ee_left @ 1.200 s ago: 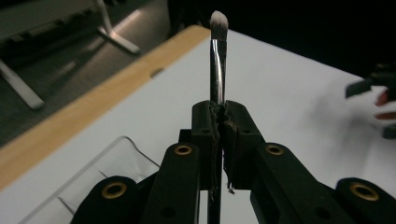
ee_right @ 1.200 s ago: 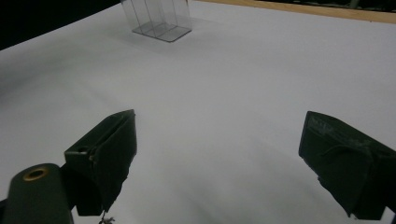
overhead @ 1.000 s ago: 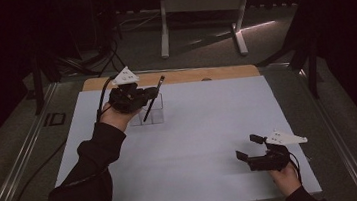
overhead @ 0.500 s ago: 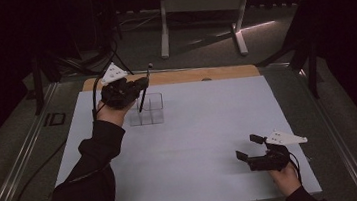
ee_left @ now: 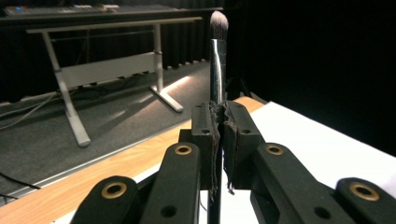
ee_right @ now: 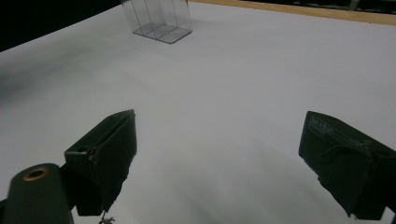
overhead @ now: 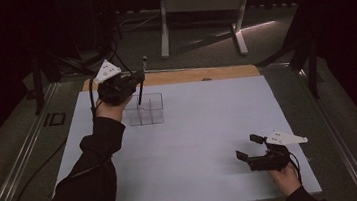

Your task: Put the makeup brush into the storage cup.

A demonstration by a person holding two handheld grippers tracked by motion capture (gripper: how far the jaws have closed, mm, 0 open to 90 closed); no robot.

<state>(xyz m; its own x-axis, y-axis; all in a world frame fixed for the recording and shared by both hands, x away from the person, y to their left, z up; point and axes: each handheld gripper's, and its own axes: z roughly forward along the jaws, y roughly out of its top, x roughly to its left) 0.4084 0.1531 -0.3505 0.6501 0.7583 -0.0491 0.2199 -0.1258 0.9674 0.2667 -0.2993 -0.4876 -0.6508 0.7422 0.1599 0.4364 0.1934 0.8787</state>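
A slim black makeup brush (overhead: 141, 83) with a pale bristle tip (ee_left: 218, 24) stands nearly upright, bristles up, in my left gripper (overhead: 134, 81), which is shut on its handle (ee_left: 217, 70). The brush's lower end hangs over a clear plastic organizer (overhead: 144, 109) with several open compartments at the table's far left. In the right gripper view the organizer (ee_right: 159, 18) sits far off. My right gripper (overhead: 248, 147) rests near the table's front right, jaws wide open with nothing between them (ee_right: 217, 158).
A white sheet (overhead: 204, 128) covers the table, with a wooden strip (overhead: 189, 75) along its far edge. Beyond the table stands a white metal frame (overhead: 202, 7) on a dark floor. A cable trails off the table's left side.
My left gripper has moved slightly left and turned, bringing the brush from a slant to nearly upright over the organizer. The right gripper has stayed put.
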